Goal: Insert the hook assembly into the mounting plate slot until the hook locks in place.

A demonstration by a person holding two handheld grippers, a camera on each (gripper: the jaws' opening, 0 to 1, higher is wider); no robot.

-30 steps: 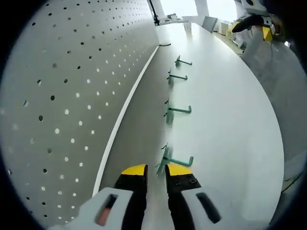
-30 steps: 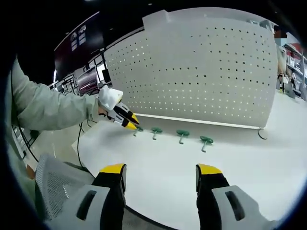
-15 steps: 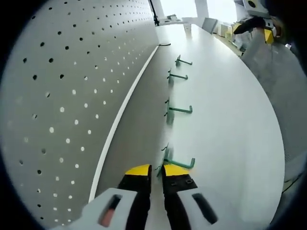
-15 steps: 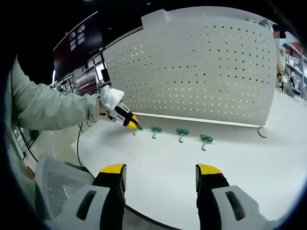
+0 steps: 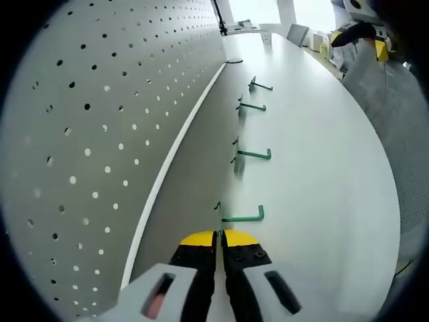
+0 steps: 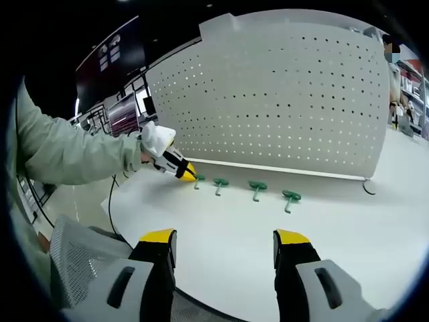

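Note:
Four green hooks lie in a row on the white table [image 5: 315, 154] along the foot of the white pegboard [image 5: 94, 127]. My left gripper [image 5: 220, 233] is shut on the nearest green hook [image 5: 242, 217], its yellow tips pressed together on the hook's end. The other hooks [image 5: 253, 154] lie further along. In the right gripper view the pegboard [image 6: 281, 100] stands upright behind the row of hooks [image 6: 257, 188], and the left gripper [image 6: 188, 174] holds the leftmost hook [image 6: 199, 180]. My right gripper [image 6: 224, 245] hangs open over the table's near edge, holding nothing.
A black cable [image 6: 366, 188] lies at the pegboard's far end. A grey mesh chair back [image 6: 80, 261] stands at the table's near edge, left of my right gripper. A person's pale sleeve [image 6: 60, 154] reaches in from the left. Bare table lies in front of the hooks.
The left gripper's jaws have come together from open to shut on the nearest hook, which has shifted slightly with them. The right gripper has stayed still and open.

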